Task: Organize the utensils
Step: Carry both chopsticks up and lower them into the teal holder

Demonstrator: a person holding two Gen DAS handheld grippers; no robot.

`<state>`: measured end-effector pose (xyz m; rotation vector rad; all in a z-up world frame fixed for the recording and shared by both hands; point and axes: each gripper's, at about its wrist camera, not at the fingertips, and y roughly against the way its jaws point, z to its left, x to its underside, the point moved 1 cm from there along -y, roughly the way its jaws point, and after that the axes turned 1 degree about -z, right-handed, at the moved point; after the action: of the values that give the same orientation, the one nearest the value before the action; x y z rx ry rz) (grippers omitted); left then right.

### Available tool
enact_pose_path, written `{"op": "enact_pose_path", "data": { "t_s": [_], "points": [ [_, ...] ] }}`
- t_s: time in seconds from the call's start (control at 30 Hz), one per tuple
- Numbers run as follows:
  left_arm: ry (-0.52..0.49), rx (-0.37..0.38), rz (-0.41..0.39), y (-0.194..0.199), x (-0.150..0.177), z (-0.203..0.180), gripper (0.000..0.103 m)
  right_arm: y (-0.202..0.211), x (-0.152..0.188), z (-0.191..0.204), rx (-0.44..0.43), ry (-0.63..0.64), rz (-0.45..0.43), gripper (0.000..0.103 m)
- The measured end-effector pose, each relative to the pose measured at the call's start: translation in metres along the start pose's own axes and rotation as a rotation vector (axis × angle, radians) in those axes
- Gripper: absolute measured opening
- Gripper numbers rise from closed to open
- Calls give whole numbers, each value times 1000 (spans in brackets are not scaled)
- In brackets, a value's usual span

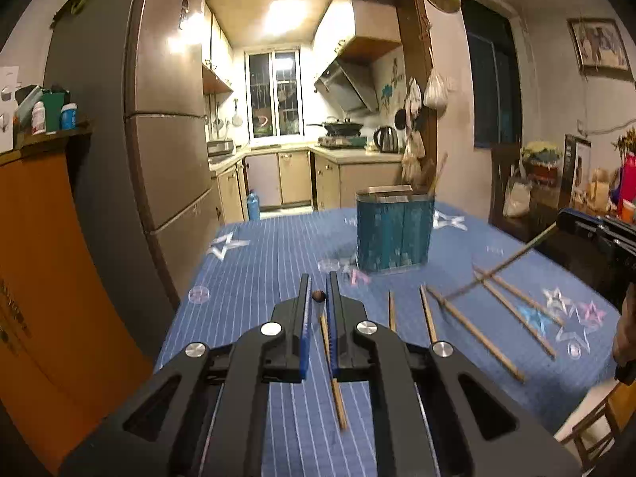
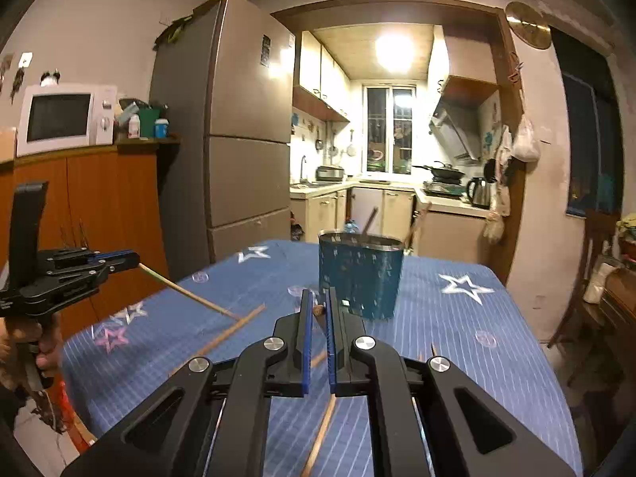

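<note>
Chopsticks (image 1: 483, 334) lie loose on the blue striped table (image 1: 278, 262) in the lower right of the left wrist view, several of them crossing each other. Left tool (image 1: 319, 278) is clenched on one chopstick (image 1: 333, 373), which runs between its blue pads in the lower centre. Right tool (image 2: 318, 294) is clenched on another chopstick (image 2: 320, 437), low in the centre of its own view. A blue holder (image 2: 359, 278) stands upright on the table beyond both tools, in the middle of the frame, with sticks leaning out of it.
</note>
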<state>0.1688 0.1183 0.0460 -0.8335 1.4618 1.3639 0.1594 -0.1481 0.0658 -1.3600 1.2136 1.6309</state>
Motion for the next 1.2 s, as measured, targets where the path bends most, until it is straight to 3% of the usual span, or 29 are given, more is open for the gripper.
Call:
{"op": "enact_pose_path", "data": {
  "t_s": [0.43, 0.63, 1.2],
  "points": [
    [-4, 1, 10, -47, -72, 9, 5, -60, -69, -31, -103, -38, 27, 7],
    [-15, 21, 6, -48, -97, 5, 5, -62, -96, -36, -119, -35, 2, 7],
    [-5, 127, -73, -57, -201, -21, 5, -74, -197, -85, -67, -39, -105, 7]
  ]
}}
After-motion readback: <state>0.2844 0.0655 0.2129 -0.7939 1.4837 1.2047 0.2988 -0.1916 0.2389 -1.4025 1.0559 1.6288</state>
